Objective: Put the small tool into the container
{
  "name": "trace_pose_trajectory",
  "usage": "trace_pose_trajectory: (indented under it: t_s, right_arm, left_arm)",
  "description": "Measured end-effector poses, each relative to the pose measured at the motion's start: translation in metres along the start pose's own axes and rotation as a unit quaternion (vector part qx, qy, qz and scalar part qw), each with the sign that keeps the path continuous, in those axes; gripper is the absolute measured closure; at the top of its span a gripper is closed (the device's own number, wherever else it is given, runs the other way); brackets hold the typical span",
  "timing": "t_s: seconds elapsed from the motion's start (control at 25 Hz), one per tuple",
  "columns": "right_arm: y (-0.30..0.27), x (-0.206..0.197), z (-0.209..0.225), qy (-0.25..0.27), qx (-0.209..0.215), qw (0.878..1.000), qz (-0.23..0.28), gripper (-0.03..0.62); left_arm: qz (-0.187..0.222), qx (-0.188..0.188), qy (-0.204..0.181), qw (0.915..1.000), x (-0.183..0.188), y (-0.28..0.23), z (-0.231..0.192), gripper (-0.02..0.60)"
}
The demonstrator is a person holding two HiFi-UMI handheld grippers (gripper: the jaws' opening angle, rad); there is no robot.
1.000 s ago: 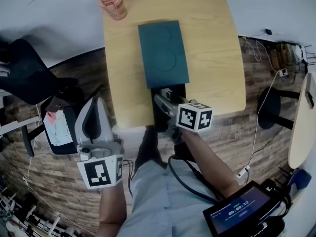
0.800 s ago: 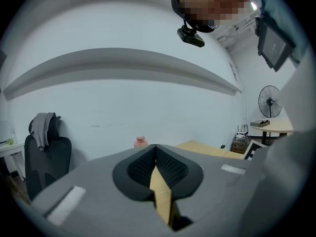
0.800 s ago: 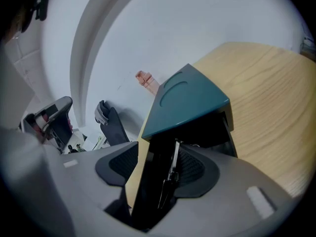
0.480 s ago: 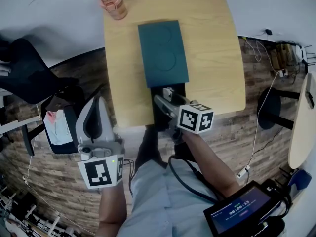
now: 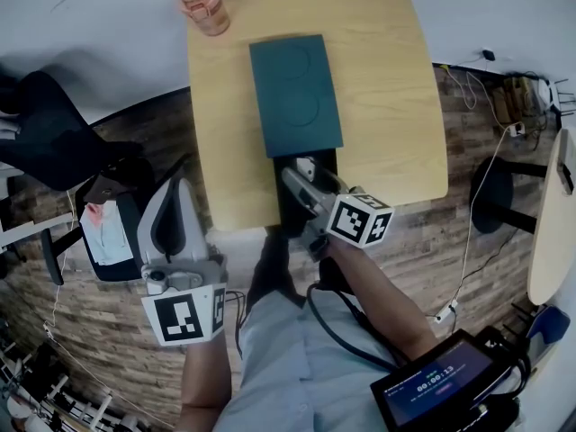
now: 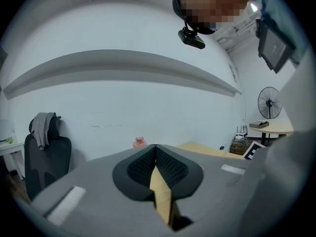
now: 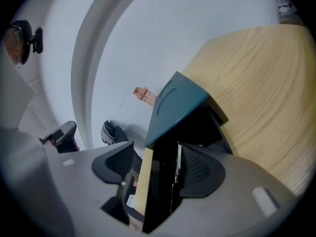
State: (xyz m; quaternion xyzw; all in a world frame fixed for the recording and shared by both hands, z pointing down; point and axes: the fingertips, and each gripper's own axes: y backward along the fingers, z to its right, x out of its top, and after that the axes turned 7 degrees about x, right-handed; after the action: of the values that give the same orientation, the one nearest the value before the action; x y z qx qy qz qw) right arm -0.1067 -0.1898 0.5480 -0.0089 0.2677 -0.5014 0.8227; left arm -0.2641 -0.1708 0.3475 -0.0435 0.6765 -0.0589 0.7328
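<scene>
Chair (image 5: 45, 138), black, stands at the far left on the brick-patterned floor (image 5: 135, 133). Just right of it the left gripper (image 5: 176, 187) hangs off the table's left side, above the floor. Its jaws are pressed together with nothing between them. In the left gripper view the dark ribbed pads (image 6: 140, 168) meet at the tip.

A pink bottle (image 5: 204, 5) stands upright on the far left corner of the wooden table (image 5: 387, 106). Near the middle of the table lies the container (image 5: 295, 93), a flat box with a teal top. A black drawer (image 7: 160, 191) is pulled out from its near end and reaches the table's near edge.

The right gripper (image 7: 158, 154) points into that open drawer, tilted slightly down. Its jaws have just been opening and now stand wide apart, one on either side of the drawer's dark inside. The small tool (image 7: 178, 164) shows as a thin pale strip, edge-on, just inside the right-hand pad and over the drawer. Only that one pad is near it, so nothing is clamped. Whether the pad touches the strip I cannot tell.

At the lower right, beside the person's arm, a dark screen (image 5: 441, 385) shows a lit readout.
</scene>
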Motion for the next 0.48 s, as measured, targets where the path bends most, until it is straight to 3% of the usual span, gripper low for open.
trace_pose_trajectory:
  t_s: [0.48]
  right_arm:
    - [0.011,0.015,0.0,0.078,-0.06,0.995,0.011,0.292]
  left_arm:
    - [0.0,-0.008,0.003,1.0,-0.001,0.002,0.005,0.571]
